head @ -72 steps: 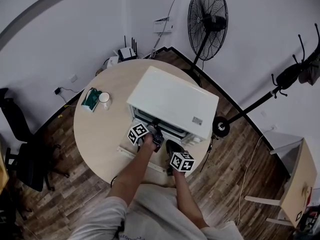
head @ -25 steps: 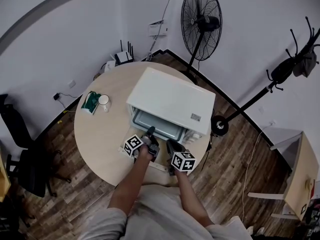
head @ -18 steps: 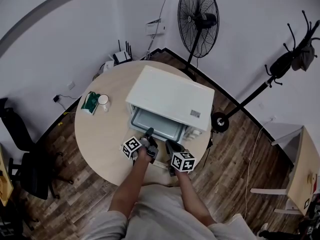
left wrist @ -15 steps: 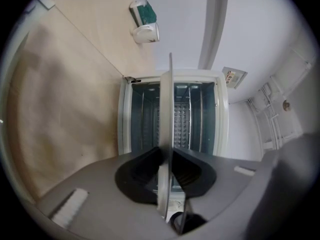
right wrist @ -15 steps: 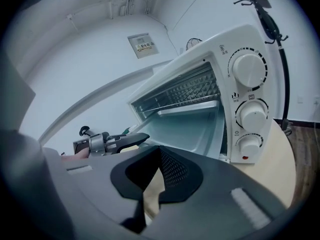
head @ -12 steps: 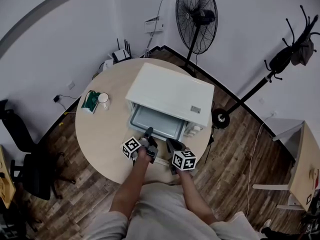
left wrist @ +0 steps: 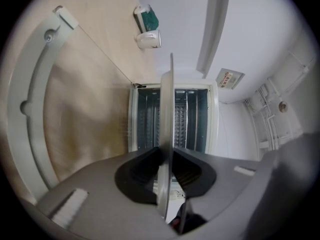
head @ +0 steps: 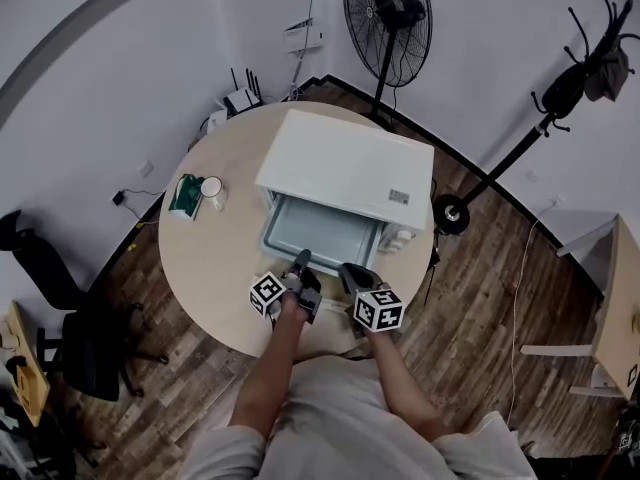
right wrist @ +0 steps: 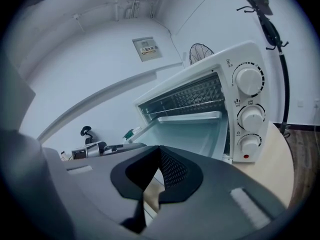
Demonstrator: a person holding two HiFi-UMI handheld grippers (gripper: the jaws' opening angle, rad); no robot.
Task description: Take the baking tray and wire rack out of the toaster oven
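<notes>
Left gripper (head: 302, 263) is clenched on the front rim of the shallow silver metal baking tray (head: 320, 230), whose thin edge runs straight between its dark pads in the left gripper view. Right gripper (head: 350, 270) sits just beside it at 3 o'clock, jaws pressed together at their tips. Whether those tips pinch the tray's near rim, I cannot tell. The tray lies roughly level and sticks partway out of the white boxy toaster oven (head: 350, 168), which stands at 12 o'clock from both grippers on the round light wooden table (head: 205, 263). Its white-framed glass door (left wrist: 25, 109) hangs open below the tray. Thin bars of the metal wire rack (right wrist: 195, 105) cross the cavity above the tray. Three white round knobs (right wrist: 248, 81) run down the oven's front panel, at 3 o'clock from the opening. At 9 o'clock from the oven, well apart from it, a white ceramic mug (head: 212, 190) stands just beside a green packet (head: 184, 196). Beyond the table, at 12 o'clock, a tall black pedestal fan (head: 385, 13) stands on the dark wood floor.
</notes>
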